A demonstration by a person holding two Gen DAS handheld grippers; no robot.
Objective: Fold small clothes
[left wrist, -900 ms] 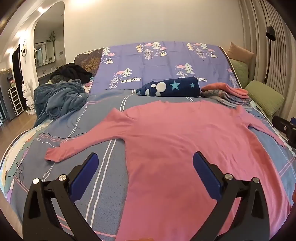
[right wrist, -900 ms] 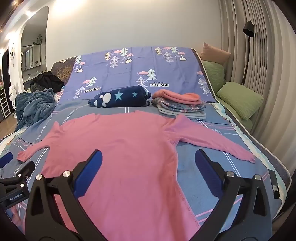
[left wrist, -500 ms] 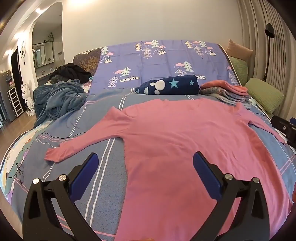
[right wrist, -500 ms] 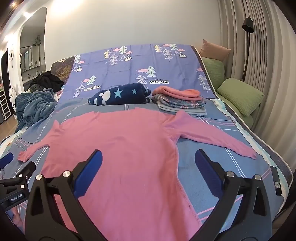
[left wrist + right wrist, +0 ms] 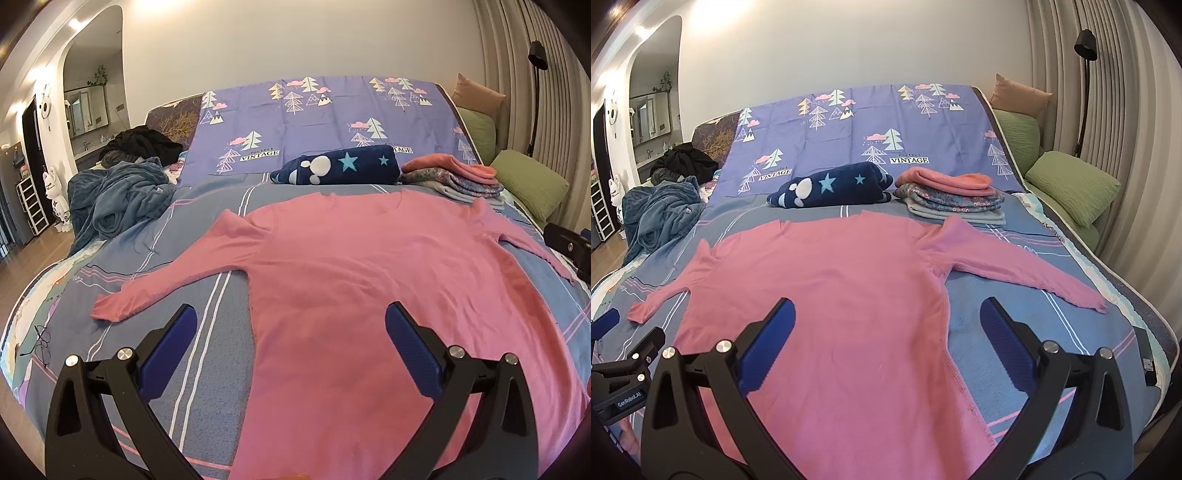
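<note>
Pink long-sleeved top (image 5: 369,280) lies flat and face-down or face-up (I cannot tell which) on the striped bed cover (image 5: 207,332), both sleeves spread outward, collar toward the far side. Its near hem is cut off by the bottom of both views and partly hidden behind the gripper frames. The right sleeve's cuff (image 5: 1089,299) ends near the bed's right edge; in the left wrist view that cuff is hidden behind the other tool. The left cuff (image 5: 107,310) lies well inside the left edge, with bare cover around it. The left gripper (image 5: 291,339) and right gripper (image 5: 886,332) both hover spread wide, grasping nothing. Far of the collar sit a rolled navy blanket (image 5: 831,186) and a folded stack (image 5: 953,199), just beside the right shoulder. A rumpled blue throw (image 5: 114,199) crowds the far left.
</note>
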